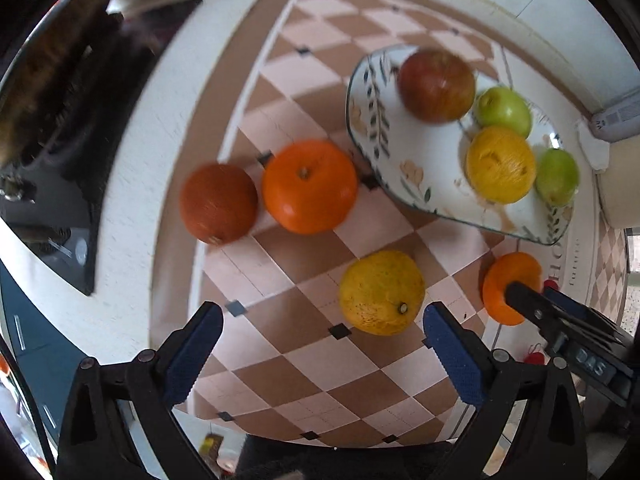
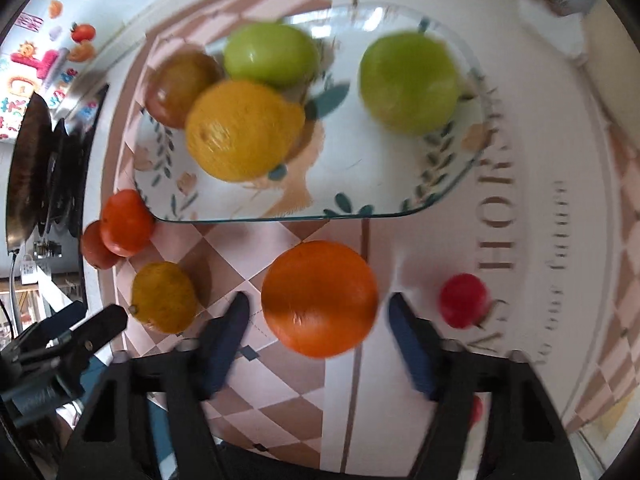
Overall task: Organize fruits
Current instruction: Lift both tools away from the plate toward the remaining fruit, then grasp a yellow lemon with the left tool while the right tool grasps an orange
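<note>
checkered cloth (image 1: 304,368) covers the bench under both tools. right hand-held gripper (image 2: 316,332) has its jaws apart on either side of an orange (image 2: 319,298) that sits on the cloth, a small red fruit (image 2: 463,300) just beside it; left hand-held gripper (image 1: 320,352) is also spread, empty, near a yellow citrus (image 1: 382,293). beyond, a plate (image 2: 360,184) holds two green fruits, a yellow one and a reddish one.

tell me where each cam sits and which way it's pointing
Left wrist: on the left gripper, looking down at the checkered mat; its open blue fingers show, and the right gripper reaches the orange.
Right wrist: on the right gripper, open around that orange, facing the plate.
Shared: plate, yellow citrus.
</note>
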Demonstrator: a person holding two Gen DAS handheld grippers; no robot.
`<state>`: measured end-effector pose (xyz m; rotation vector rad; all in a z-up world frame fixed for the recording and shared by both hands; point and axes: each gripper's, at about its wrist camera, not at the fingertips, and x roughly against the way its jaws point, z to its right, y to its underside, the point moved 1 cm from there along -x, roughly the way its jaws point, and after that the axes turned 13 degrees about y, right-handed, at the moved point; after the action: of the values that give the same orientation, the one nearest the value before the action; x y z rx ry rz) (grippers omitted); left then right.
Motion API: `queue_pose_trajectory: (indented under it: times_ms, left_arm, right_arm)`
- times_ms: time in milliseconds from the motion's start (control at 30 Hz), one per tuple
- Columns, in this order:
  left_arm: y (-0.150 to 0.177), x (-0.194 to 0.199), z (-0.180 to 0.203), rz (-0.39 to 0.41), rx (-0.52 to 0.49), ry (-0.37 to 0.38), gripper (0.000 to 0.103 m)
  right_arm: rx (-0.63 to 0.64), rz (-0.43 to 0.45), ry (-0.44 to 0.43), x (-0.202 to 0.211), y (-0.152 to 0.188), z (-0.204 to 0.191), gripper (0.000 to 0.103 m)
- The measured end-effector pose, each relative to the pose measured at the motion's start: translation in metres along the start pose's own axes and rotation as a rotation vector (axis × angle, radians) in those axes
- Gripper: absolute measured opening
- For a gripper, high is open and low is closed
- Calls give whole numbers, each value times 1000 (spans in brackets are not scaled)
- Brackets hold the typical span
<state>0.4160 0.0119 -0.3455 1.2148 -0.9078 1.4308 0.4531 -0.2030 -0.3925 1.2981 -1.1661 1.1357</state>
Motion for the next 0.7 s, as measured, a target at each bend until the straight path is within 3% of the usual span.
queue_pose_trajectory:
  times_ms: [233, 433, 533, 567, 700]
  left_arm:
    - [-1, -20, 11, -60, -13, 41, 102]
    - [-8, -42, 28, -87, -76, 25, 101]
    - [-9, -52, 37, -95, -125, -4, 62]
    - [-8, -56, 38, -109, -128, -1, 57]
    - [-1, -54, 40, -102, -139, -3, 57]
  right_arm:
    - [78, -33, 22, -5, 21, 6, 66]
    - [71, -56, 10, -10, 38, 17, 67]
    - [67, -102, 17, -13, 35, 15, 70]
    - [64, -106, 18, -15, 35, 15, 70]
    - [46, -113, 6, -23, 37, 15, 70]
